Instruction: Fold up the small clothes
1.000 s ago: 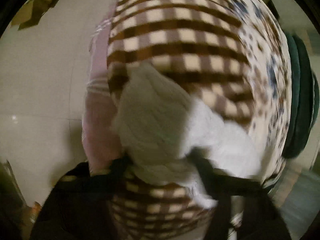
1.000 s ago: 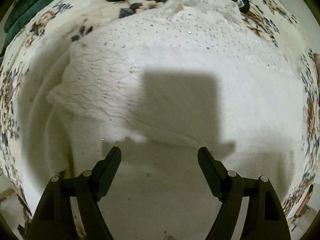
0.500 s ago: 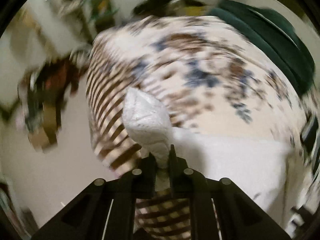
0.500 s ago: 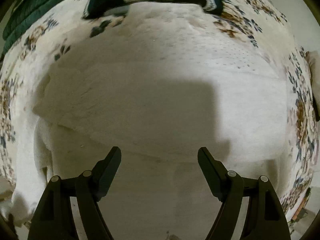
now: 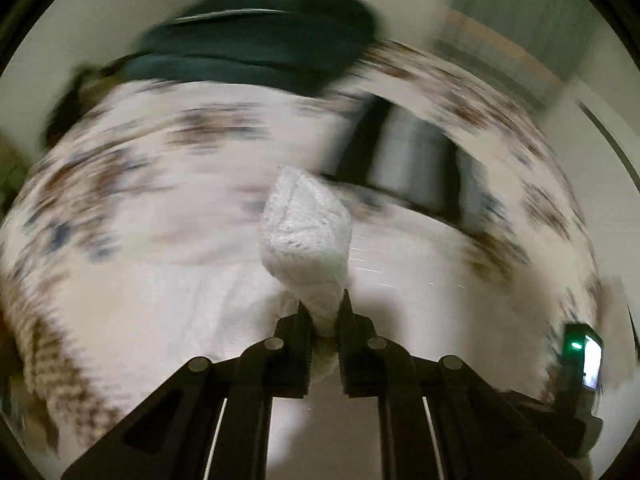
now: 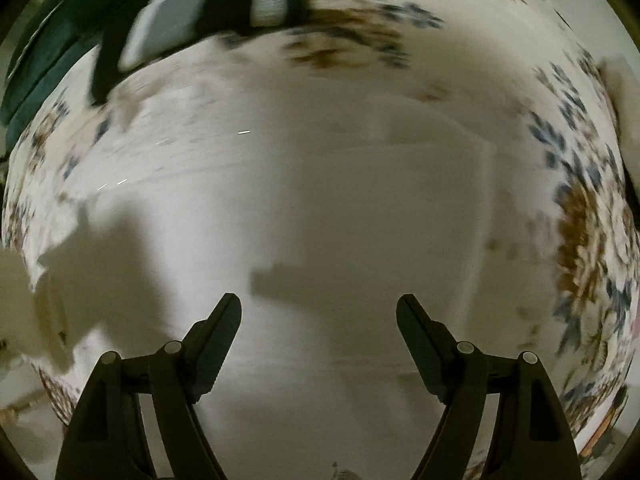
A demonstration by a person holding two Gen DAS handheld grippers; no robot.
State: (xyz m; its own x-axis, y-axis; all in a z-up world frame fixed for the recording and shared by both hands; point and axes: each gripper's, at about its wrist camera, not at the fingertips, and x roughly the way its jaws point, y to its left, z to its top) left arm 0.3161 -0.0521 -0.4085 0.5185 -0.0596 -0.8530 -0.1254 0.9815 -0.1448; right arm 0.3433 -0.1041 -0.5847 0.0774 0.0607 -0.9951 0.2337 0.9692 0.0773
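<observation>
- White knit garment (image 5: 306,236) lies spread on the floral bedspread (image 5: 132,184), one corner bunched and raised.
- Left gripper (image 5: 323,312) pinches that corner tight.
- Right gripper (image 6: 319,312) hangs over the flat cloth, jaws spread, nothing between them.
- Dark green bedding (image 5: 256,48) sits beyond; view blurred.

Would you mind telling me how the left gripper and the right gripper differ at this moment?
The left gripper has its jaws shut on a bunch of the white garment; the right gripper has its jaws wide apart, nothing between them. The left one lifts fabric; the right one hangs above flat cloth. Both are black.
</observation>
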